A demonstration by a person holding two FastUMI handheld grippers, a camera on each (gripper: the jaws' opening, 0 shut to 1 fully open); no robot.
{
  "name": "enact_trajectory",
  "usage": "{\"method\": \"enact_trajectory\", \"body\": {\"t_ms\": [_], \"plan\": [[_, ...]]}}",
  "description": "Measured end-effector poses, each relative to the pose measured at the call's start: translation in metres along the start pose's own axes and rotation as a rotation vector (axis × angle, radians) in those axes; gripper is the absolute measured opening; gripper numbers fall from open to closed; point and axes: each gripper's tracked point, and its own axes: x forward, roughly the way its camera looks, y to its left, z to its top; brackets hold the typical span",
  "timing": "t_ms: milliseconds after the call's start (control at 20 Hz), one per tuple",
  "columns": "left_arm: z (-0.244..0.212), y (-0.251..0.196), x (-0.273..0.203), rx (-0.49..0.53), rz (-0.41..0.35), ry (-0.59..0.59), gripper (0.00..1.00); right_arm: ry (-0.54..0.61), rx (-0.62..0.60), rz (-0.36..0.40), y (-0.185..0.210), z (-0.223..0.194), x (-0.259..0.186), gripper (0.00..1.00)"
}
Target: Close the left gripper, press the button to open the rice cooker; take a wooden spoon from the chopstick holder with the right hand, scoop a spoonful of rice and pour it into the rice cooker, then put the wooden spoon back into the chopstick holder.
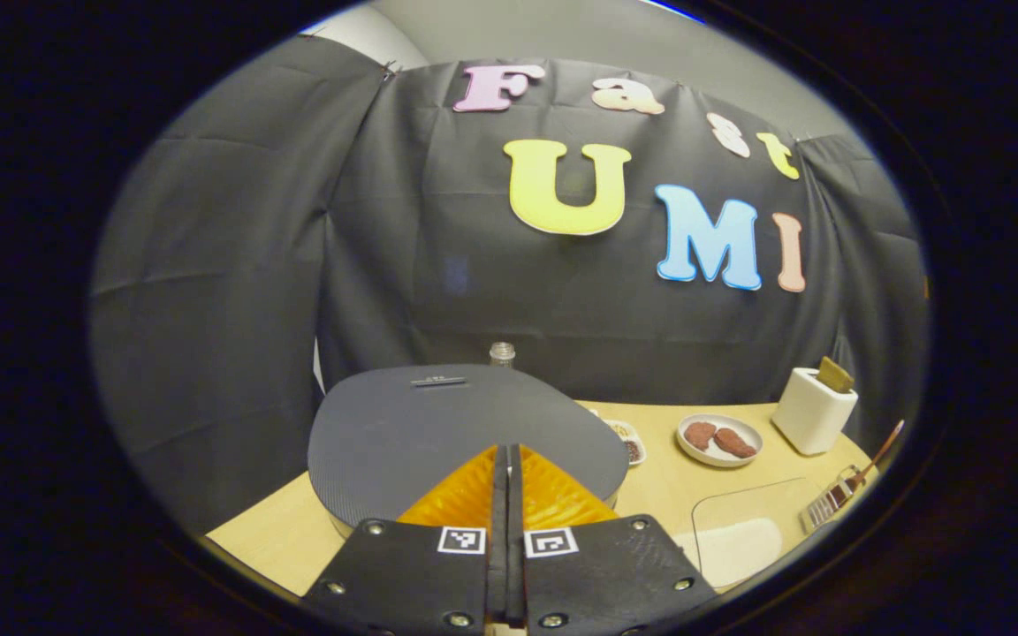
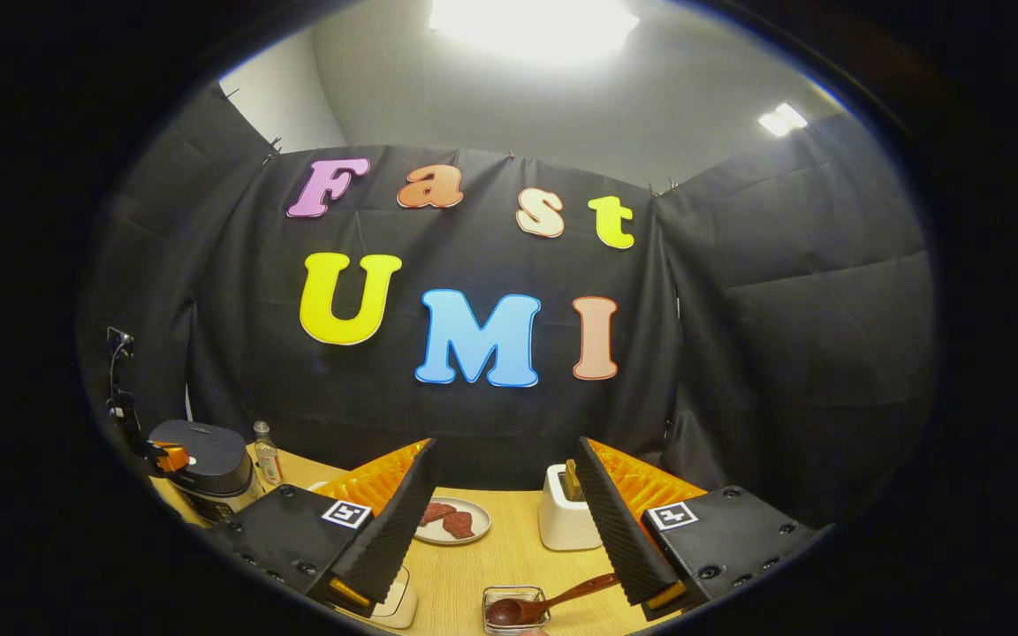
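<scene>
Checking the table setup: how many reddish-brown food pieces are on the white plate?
2. Both lie side by side on the white plate, one piece to the left and the other piece to the right in the left gripper view. None seems hidden.

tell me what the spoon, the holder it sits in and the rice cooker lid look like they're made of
Spoon: wood by its look, smooth red-brown with a slight sheen. Holder: apparently clear glass or plastic, since the table shows through its walls. Rice cooker lid: dark matte, finely textured, likely plastic.
</scene>
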Motion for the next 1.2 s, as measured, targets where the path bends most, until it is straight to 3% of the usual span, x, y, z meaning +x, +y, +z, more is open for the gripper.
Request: {"method": "enact_trajectory", "body": {"t_ms": [300, 550, 600, 850, 1200], "plan": [[0.089, 0.003, -0.030, 0.041, 0.032, -0.187, 0.00, 0.021, 0.027, -0.007, -0.018, -0.012, 0.000, 0.98], [0.149, -0.003, -0.066, 0.015, 0.031, -0.287, 0.07, 0.045, 0.042, -0.025, -0.042, -0.029, 0.005, 0.98], [0.156, -0.004, -0.073, 0.011, 0.027, -0.301, 0.22, 0.053, 0.048, -0.030, -0.046, -0.033, 0.007, 0.98], [0.179, -0.007, -0.114, 0.059, 0.037, -0.366, 0.71, 0.118, 0.078, -0.039, -0.062, -0.067, 0.016, 0.98], [0.192, 0.004, -0.152, 0.062, 0.081, -0.390, 0.73, 0.268, 0.118, -0.064, -0.081, -0.135, 0.028, 0.98]]}}
